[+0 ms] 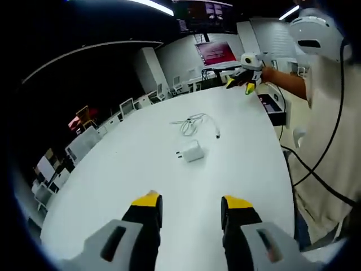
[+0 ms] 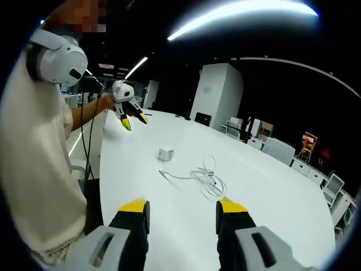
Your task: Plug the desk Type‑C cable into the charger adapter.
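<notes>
I held my left gripper (image 1: pixel 193 206) and right gripper (image 2: pixel 183 210) released above the white table (image 1: pixel 141 164), near the white block charger adapter (image 1: pixel 192 151) and coiled white Type-C cable (image 1: pixel 194 124).

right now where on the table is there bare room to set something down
Free: the wide white table between the left gripper and the charger adapter, and the stretch left of it. Crowded: around the adapter and the coiled cable just beyond it.

Dim hall w/ ceiling strip lights (image 2: pixel 242 14). White worktop (image 1: pixel 141 169); chairs (image 1: pixel 84 141) along edge. White pillar (image 2: pixel 217 93) behind.
</notes>
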`<state>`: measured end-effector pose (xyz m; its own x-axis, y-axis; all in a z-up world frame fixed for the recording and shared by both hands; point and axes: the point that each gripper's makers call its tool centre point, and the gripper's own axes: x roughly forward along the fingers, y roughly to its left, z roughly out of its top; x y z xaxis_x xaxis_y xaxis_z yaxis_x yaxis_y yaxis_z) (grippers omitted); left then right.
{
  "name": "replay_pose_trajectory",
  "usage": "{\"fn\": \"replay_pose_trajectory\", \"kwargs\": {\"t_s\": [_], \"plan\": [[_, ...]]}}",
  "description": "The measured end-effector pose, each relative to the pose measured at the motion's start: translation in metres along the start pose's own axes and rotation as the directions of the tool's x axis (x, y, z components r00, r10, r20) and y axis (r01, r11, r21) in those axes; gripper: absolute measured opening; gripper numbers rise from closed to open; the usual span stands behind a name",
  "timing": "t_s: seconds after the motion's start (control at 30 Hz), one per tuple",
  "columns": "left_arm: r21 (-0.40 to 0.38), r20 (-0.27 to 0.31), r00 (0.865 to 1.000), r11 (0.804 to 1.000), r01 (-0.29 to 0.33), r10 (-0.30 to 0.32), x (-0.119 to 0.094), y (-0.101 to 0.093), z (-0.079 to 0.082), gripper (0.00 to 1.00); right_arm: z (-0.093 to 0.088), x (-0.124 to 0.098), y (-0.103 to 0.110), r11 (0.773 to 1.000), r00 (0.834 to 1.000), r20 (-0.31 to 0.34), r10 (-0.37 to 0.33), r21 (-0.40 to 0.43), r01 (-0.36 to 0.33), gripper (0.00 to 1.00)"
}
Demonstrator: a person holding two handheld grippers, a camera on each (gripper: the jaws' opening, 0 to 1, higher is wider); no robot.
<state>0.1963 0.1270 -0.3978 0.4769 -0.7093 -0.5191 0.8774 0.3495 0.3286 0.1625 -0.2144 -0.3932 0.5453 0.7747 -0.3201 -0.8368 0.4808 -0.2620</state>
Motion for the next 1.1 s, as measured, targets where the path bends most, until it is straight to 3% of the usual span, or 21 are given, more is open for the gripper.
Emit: {"fn": "replay_pose_trajectory", "kwargs": {"t_s": [0.13, 0.27, 0.47, 0.57, 0.7, 0.83, 1.1], "plan": [[0.029, -0.001, 1.0, 0.999, 0.013, -0.013, 0.004, 0.003, 0.006, 0.42, -0.001, -0.001, 0.001, 1.0, 1.0, -0.006, 0.003, -0.001, -0.003, 0.48], [0.109, 0.001, 0.999, 0.993, 0.034, -0.035, 0.01, 0.006, 0.013, 0.43, -0.002, -0.003, 0.002, 1.0, 1.0, -0.009, 0.004, -0.003, -0.004, 0.48], [0.225, 0.004, 0.996, 0.971, 0.081, -0.084, 0.02, 0.007, 0.019, 0.45, -0.003, -0.004, 0.008, 1.0, 1.0, -0.01, 0.007, -0.001, -0.007, 0.48], [0.28, -0.007, 0.991, 0.951, 0.128, -0.131, 0.027, 0.007, 0.022, 0.46, -0.004, -0.002, 0.013, 1.0, 1.0, -0.014, 0.011, 0.001, -0.011, 0.48], [0.322, -0.022, 0.989, 0.936, 0.145, -0.145, 0.038, 0.014, 0.027, 0.46, -0.006, 0.001, 0.019, 1.0, 1.0, -0.018, 0.018, 0.004, -0.018, 0.48], [0.381, -0.086, 0.982, 0.905, 0.191, -0.171, 0.047, 0.019, 0.028, 0.47, -0.007, 0.002, 0.021, 1.0, 0.999, -0.021, 0.024, 0.006, -0.024, 0.48], [0.453, -0.109, 0.967, 0.854, 0.256, -0.232, 0.06, 0.022, 0.045, 0.49, -0.008, 0.003, 0.024, 1.0, 0.999, -0.029, 0.02, 0.016, -0.02, 0.48]]}}
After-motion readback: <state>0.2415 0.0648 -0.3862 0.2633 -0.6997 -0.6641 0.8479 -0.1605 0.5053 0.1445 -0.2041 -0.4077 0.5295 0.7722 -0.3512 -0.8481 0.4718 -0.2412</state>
